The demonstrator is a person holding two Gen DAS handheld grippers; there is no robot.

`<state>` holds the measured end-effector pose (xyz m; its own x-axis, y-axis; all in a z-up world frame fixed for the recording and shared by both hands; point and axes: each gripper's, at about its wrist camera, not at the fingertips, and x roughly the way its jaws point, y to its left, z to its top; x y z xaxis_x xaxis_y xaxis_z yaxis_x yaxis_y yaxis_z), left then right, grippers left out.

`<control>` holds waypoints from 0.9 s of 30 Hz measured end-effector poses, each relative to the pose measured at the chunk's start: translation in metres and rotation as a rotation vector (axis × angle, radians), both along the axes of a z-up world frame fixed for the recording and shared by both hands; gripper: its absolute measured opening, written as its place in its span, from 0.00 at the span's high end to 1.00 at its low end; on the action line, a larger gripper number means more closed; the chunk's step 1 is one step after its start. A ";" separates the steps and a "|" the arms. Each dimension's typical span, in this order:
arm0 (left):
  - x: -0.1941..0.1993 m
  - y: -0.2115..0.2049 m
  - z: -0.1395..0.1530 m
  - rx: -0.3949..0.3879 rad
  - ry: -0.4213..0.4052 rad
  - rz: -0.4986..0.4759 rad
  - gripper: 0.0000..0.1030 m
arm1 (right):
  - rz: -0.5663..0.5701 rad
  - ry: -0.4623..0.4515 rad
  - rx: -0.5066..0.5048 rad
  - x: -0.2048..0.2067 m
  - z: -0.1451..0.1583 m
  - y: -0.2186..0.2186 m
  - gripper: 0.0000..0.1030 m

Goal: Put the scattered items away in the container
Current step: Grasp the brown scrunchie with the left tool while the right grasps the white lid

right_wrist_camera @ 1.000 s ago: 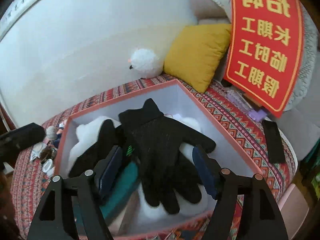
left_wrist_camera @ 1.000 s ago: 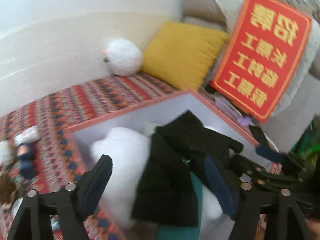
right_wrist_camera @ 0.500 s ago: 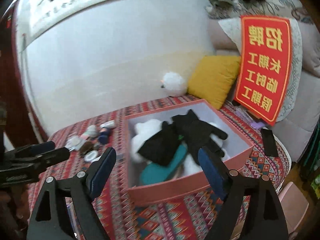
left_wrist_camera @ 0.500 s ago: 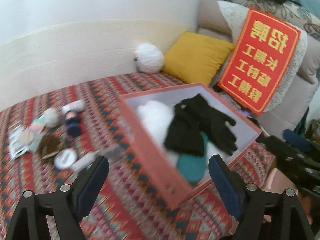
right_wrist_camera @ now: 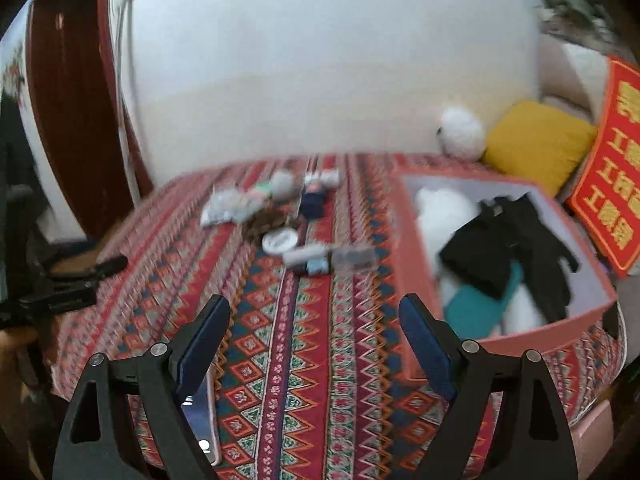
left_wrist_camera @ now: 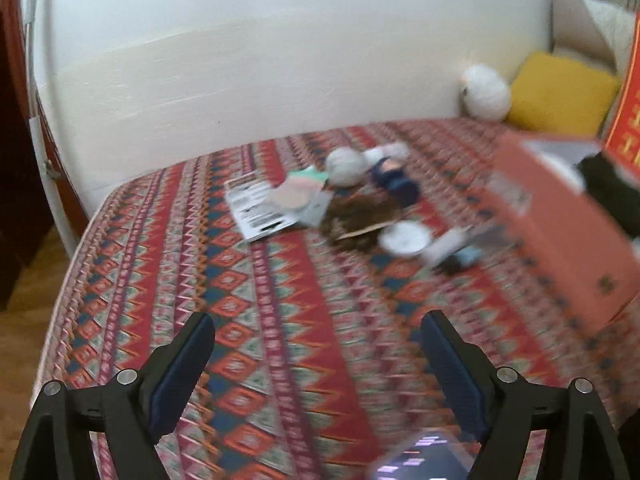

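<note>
Evidently between picks: left gripper (left_wrist_camera: 318, 344) spread wide, holding nothing; scattered items (right_wrist_camera: 286, 216) heaped left of the box (right_wrist_camera: 412, 264) — none yet taken up; right gripper (right_wrist_camera: 314, 324) equally wide and bare, near the box's left wall — presumably ready for either.
</note>
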<state>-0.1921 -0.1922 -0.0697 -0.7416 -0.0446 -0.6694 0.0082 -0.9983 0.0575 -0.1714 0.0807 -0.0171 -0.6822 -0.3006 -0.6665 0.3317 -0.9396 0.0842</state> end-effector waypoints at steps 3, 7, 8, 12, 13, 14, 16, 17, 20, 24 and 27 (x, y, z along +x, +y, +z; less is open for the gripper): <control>-0.028 -0.005 -0.020 -0.010 -0.023 -0.050 0.15 | 0.014 -0.076 0.042 -0.030 -0.031 -0.021 0.14; -0.080 0.009 -0.041 0.013 -0.041 -0.135 0.15 | -0.001 -0.165 0.047 -0.065 -0.064 -0.029 0.14; -0.096 0.014 -0.046 0.022 -0.046 -0.156 0.15 | 0.001 -0.169 0.046 -0.070 -0.068 -0.030 0.14; -0.153 0.037 -0.062 0.017 -0.056 -0.180 0.15 | 0.006 -0.175 0.051 -0.092 -0.079 -0.030 0.14; -0.168 0.041 -0.066 0.022 -0.059 -0.183 0.15 | 0.007 -0.175 0.053 -0.097 -0.081 -0.030 0.14; -0.182 0.045 -0.071 0.028 -0.068 -0.181 0.15 | 0.008 -0.176 0.054 -0.103 -0.083 -0.030 0.14; -0.207 0.052 -0.081 0.033 -0.085 -0.178 0.15 | 0.009 -0.183 0.045 -0.113 -0.089 -0.029 0.14; -0.218 0.055 -0.086 0.032 -0.093 -0.175 0.15 | 0.010 -0.189 0.038 -0.119 -0.092 -0.028 0.14; -0.244 0.060 -0.102 0.026 -0.120 -0.162 0.26 | 0.009 -0.210 0.024 -0.134 -0.102 -0.026 0.14; -0.253 0.047 -0.114 0.116 -0.176 -0.138 0.76 | 0.022 -0.228 0.023 -0.141 -0.110 -0.024 0.21; -0.239 0.033 -0.108 0.157 -0.164 -0.101 0.85 | 0.042 -0.234 0.010 -0.141 -0.112 -0.025 0.31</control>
<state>-0.4308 -0.1592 -0.1778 -0.6177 0.1385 -0.7741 -0.0888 -0.9904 -0.1064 -0.3123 0.0558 -0.1291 -0.4960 -0.3181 -0.8080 0.3429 -0.9266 0.1543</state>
